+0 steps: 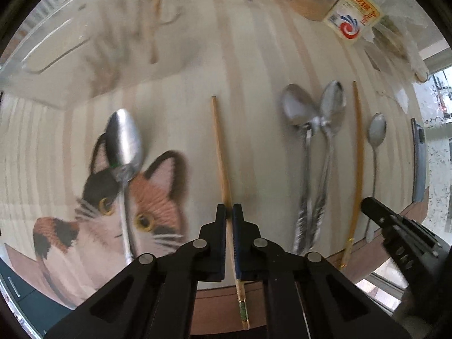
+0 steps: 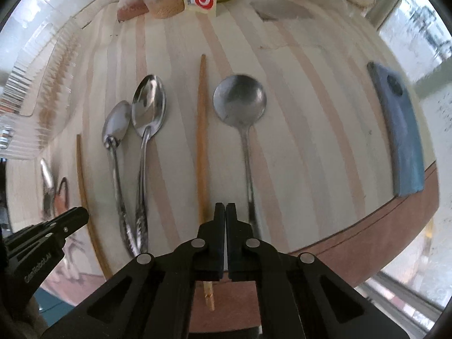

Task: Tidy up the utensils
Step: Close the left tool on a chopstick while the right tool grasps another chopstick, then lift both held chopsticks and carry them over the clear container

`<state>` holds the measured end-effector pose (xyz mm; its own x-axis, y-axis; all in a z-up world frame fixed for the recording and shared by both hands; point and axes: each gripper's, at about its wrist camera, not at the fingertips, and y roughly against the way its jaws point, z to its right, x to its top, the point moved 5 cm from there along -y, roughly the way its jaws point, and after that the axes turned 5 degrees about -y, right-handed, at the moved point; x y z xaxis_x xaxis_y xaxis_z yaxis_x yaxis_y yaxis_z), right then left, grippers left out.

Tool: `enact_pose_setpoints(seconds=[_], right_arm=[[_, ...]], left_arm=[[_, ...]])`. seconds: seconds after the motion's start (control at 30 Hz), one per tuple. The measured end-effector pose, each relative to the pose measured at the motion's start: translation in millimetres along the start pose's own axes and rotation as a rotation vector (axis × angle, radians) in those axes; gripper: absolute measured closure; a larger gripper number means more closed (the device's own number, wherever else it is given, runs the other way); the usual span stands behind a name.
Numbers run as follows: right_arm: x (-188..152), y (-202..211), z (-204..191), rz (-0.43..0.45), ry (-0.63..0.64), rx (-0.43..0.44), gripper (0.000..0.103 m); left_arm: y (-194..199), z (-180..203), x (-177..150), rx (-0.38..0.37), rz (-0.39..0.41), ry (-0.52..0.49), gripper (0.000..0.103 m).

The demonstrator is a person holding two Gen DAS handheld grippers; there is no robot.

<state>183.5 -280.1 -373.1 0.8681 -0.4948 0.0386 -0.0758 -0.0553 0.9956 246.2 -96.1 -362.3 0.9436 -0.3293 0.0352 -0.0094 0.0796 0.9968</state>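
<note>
**Both claws closed over the utensil row, left one on a chopstick**

Left wrist view, nearest first: left claw (image 1: pixel 229 209) is clamped on a wooden chopstick (image 1: pixel 221 152), pads pressing both sides of the shaft. Its decorated end sticks out toward the camera past the table edge; its tip points away. No earlier frame, so state only.

Right wrist view: right claw (image 2: pixel 225 209) is fully closed, pads together, nothing visible between them. It sits between a second chopstick (image 2: pixel 202 130) just on its left and the handle of a round-bowled spoon (image 2: pixel 240 103) just on its right. Cannot tell if it touches either one.

All utensils lie roughly parallel on a striped cloth covering the table (image 2: pixel 339 243). Left of the second chopstick, two oval spoons (image 2: pixel 141 124) lie together, bowls touching, handles overlapping. Well left of the held chopstick, a single spoon (image 1: pixel 124 144) lies across a cat picture (image 1: pixel 135 206) printed on the cloth. At the right edge lies a blue flat object (image 2: pixel 401 130), blurred.

Farther back: a clear ribbed plastic container (image 2: pixel 34 90) at left. At the far end are a yellow packet with a red-blue swirl logo (image 1: pixel 353 17) and blurred bags.
</note>
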Motion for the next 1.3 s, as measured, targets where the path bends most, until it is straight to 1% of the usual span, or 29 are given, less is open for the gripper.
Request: enact_pose_setpoints(seconds=[0.07, 0.1, 0.13, 0.17, 0.2, 0.23, 0.33, 0.37, 0.4, 0.43, 0.47, 0.53, 0.6, 0.67, 0.83, 1.0, 1.03, 1.13, 1.17, 1.3], right_arm=[[-2.8, -0.2, 1.6, -0.026, -0.040, 0.055, 0.102], [-3.0, 1.9, 4.2, -0.026, -0.069, 0.079, 0.101], [-2.9, 3.9, 6.5, -0.022, -0.088, 0.095, 0.093], [-2.2, 6.5, 7.0, -0.016, -0.099, 0.113, 0.080], [-1.0, 8.9, 6.2, -0.004, -0.103, 0.118, 0.074], [1.3, 10.2, 2.6, 0.009, -0.091, 0.110, 0.070], [5.6, -0.9, -13.5, -0.004, -0.039, 0.080, 0.070], [5.2, -3.4, -18.0, 0.005, -0.017, 0.052, 0.071], [6.5, -0.9, -24.6, 0.027, 0.018, 0.013, 0.075], [5.0, -2.7, -29.6, 0.028, 0.033, -0.023, 0.087], [3.9, -2.1, -31.4, 0.030, 0.036, -0.033, 0.096], [0.2, -1.7, -37.2, 0.017, 0.040, -0.037, 0.096], [-10.6, 0.6, -39.1, -0.018, 0.048, -0.029, 0.096], [-23.4, 3.4, -39.9, -0.042, 0.064, -0.020, 0.096], [-41.2, 9.7, -38.6, -0.058, 0.052, 0.003, 0.096], [-38.5, 11.0, -42.6, -0.068, 0.046, -0.015, 0.096], [-37.9, 11.5, -41.1, -0.067, 0.046, -0.017, 0.096], [-28.6, 11.6, -45.6, -0.060, 0.051, -0.027, 0.096], [-23.8, 11.6, -43.6, -0.060, 0.051, -0.027, 0.096], [-9.0, 10.2, -53.2, -0.068, 0.043, -0.028, 0.096]], left_arm=[[0.1, -7.4, -2.8, -0.003, -0.002, 0.012, 0.102], [0.5, -10.3, -4.5, -0.002, -0.001, 0.019, 0.102], [0.6, -13.2, -6.6, -0.005, 0.000, 0.024, 0.102], [0.6, -15.0, -8.1, -0.006, -0.002, 0.029, 0.102], [0.3, -16.2, -9.8, -0.008, -0.003, 0.031, 0.102], [0.1, -19.4, -12.2, -0.013, -0.002, 0.033, 0.102], [0.8, -20.9, -14.4, -0.013, -0.002, 0.028, 0.102], [1.3, -22.1, -15.7, -0.010, -0.001, 0.024, 0.102], [4.3, -29.1, -17.2, -0.006, 0.000, 0.017, 0.101], [3.4, -28.0, -17.1, -0.004, 0.001, 0.012, 0.101], [2.0, -27.3, -16.1, -0.008, 0.000, 0.007, 0.101], [2.5, -26.2, -9.1, -0.013, -0.001, -0.008, 0.101], [-0.4, -22.8, -8.7, -0.028, -0.016, -0.018, 0.095], [-0.8, -22.8, -6.2, -0.041, -0.028, -0.028, 0.093], [3.7, -19.4, -4.5, -0.037, -0.032, -0.050, 0.093], [4.1, -20.3, -1.4, -0.028, -0.038, -0.062, 0.093], [0.4, -12.2, 2.5, -0.025, -0.039, -0.063, 0.093], [-0.3, -11.4, 5.2, -0.022, -0.042, -0.070, 0.093], [-1.0, -11.8, 5.8, -0.019, -0.042, -0.074, 0.097], [-2.1, -8.3, 6.0, 0.001, -0.033, -0.091, 0.098]])
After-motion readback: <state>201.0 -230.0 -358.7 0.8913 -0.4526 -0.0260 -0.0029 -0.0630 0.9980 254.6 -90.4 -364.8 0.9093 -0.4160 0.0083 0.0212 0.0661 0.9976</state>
